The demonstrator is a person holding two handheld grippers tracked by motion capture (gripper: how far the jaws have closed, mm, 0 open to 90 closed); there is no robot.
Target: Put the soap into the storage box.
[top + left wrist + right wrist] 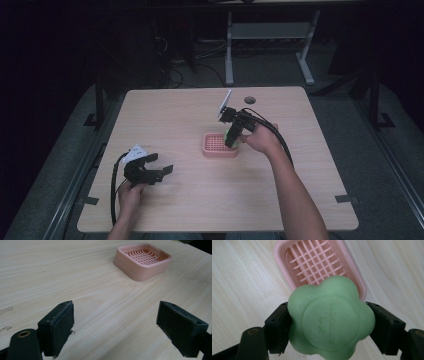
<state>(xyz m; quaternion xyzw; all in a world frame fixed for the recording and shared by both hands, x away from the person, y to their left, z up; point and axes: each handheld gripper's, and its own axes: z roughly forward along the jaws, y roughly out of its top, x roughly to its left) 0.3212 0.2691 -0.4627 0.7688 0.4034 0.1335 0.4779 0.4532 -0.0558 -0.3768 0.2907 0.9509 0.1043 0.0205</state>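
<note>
Lab/workshop: bare wood table (200, 200), floor cables (175, 75), desk frame (270, 35).

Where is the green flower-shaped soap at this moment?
The green flower-shaped soap is clamped between the jaws of the right gripper, above the near edge of the pink plastic soap dish, near the table's middle in the high view.

High view overhead facing forward, gripper views close, all sharing pink dish (219, 145)
</note>
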